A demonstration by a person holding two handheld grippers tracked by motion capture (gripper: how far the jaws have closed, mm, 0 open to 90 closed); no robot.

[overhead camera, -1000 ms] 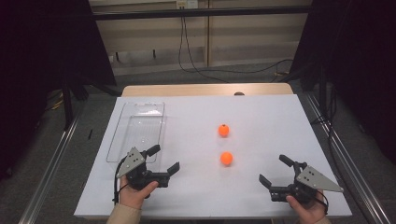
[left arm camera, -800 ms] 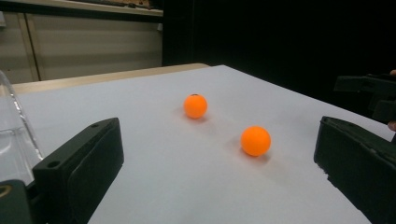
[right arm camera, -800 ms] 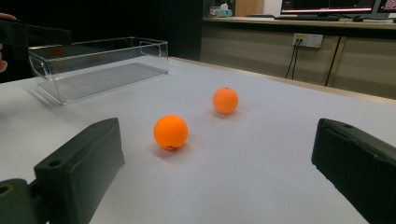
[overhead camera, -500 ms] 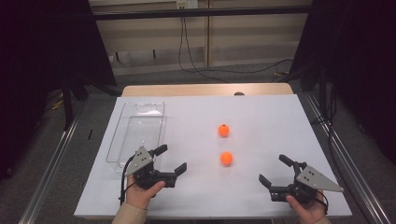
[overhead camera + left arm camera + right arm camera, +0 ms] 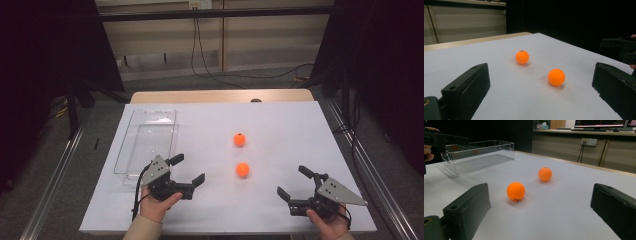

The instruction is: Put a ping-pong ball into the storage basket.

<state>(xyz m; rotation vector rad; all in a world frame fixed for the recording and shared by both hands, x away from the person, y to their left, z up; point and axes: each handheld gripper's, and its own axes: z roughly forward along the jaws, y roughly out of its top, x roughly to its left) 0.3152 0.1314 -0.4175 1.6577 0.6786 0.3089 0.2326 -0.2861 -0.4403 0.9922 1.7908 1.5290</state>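
Black jaws of the left gripper [image 5: 189,171] stand spread wide with nothing between them, held low over the white table [image 5: 280,125] near its front edge, left of centre. The gripper angles toward the table's middle; in the left gripper view the near ball [image 5: 556,77] lies ahead of it, nearer the right-hand jaw, and the far ball [image 5: 522,57] sits beyond. The left hand [image 5: 156,205] grips the tool from below, a tan sleeve showing at the wrist.

At the front right, the right gripper [image 5: 295,183] is likewise spread and holds nothing, with its grey plate [image 5: 340,192] on top. It points inward at the same pair; in the right gripper view the near ball [image 5: 515,191] rests on the table ahead, toward the left-hand jaw, and the far ball [image 5: 545,174] lies further off to the right. The right hand [image 5: 327,222] holds it at the table's edge.

Both balls are orange and lie well apart from either gripper. In the high view the near ball [image 5: 242,169] sits roughly between the two grippers but further up the table, and the far ball [image 5: 239,139] is just beyond it, apart from it.

A clear plastic bin [image 5: 131,145] stands lengthwise along the table's left side, just beyond the left gripper. It looks empty.
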